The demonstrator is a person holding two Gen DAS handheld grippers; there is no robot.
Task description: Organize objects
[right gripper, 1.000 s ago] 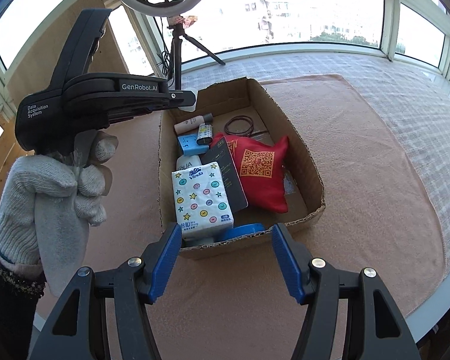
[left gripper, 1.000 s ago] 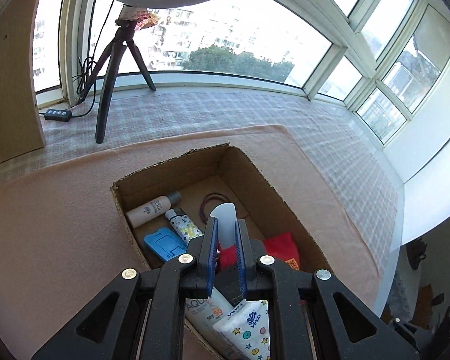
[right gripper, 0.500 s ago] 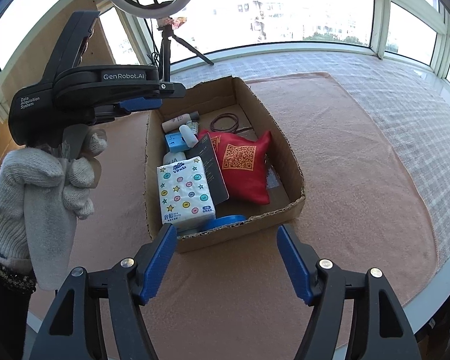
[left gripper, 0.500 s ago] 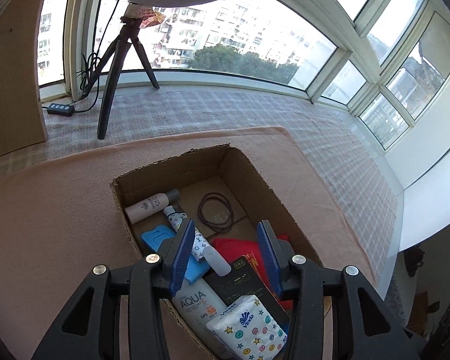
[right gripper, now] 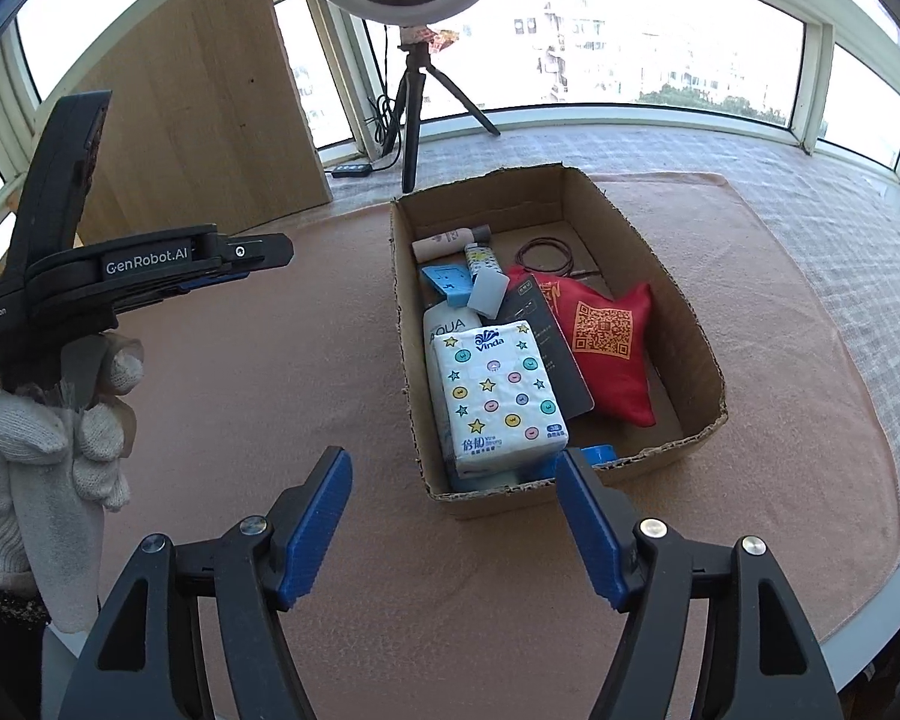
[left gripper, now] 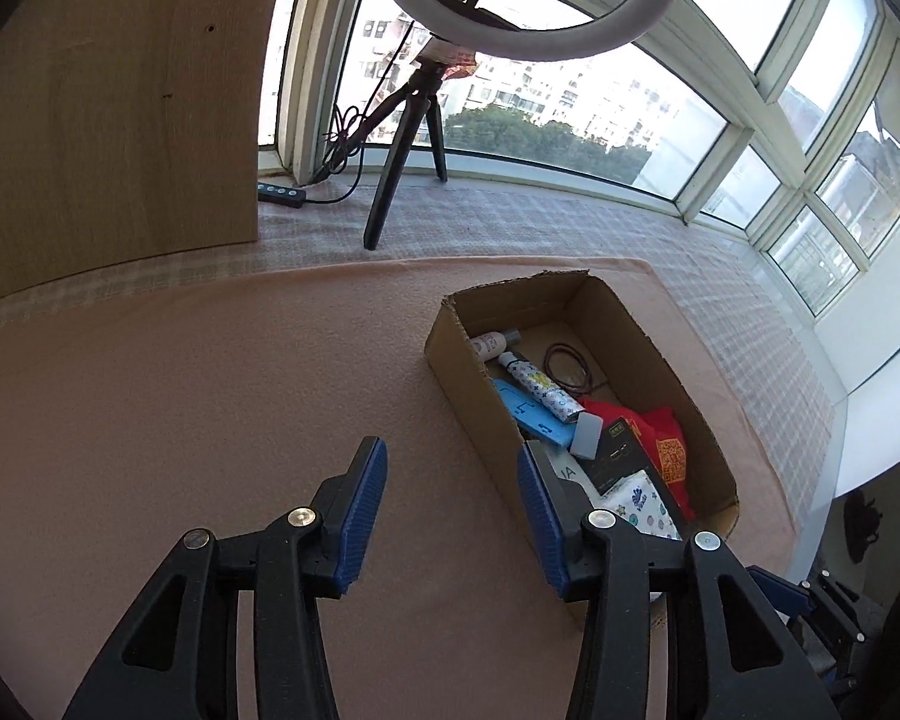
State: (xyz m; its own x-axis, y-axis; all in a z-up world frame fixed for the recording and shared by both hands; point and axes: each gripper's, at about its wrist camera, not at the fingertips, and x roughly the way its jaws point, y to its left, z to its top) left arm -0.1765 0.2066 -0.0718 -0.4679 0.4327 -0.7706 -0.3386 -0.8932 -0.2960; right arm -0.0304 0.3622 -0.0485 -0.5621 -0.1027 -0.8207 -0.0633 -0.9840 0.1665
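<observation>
An open cardboard box (right gripper: pixel 684 324) (left gripper: pixel 450 360) stands on the pink mat. It holds a Vinda tissue pack (right gripper: pixel 498 390), a red pouch (right gripper: pixel 606 330), a black card box (right gripper: pixel 540 324), an AQUA tube (right gripper: pixel 447 327), a blue item (right gripper: pixel 447 282), a small pale block (right gripper: pixel 489 291) (left gripper: pixel 588 435), two little bottles and a dark hair band (right gripper: pixel 549 255). My left gripper (left gripper: pixel 450 510) is open and empty, left of the box over the mat. My right gripper (right gripper: pixel 453 531) is open and empty, just in front of the box's near wall. The left gripper's body (right gripper: pixel 150 267) is held by a gloved hand (right gripper: pixel 42 438).
A ring light on a black tripod (right gripper: pixel 414 102) (left gripper: pixel 408 144) stands behind the box with its cable and remote (left gripper: pixel 279 193). A wooden board (right gripper: pixel 210 114) leans at the back left. Windows curve around the checked sill; the table edge drops off at right.
My left gripper opened and let the small pale block drop into the box, then drew back and to the left over the mat. The right gripper stays open.
</observation>
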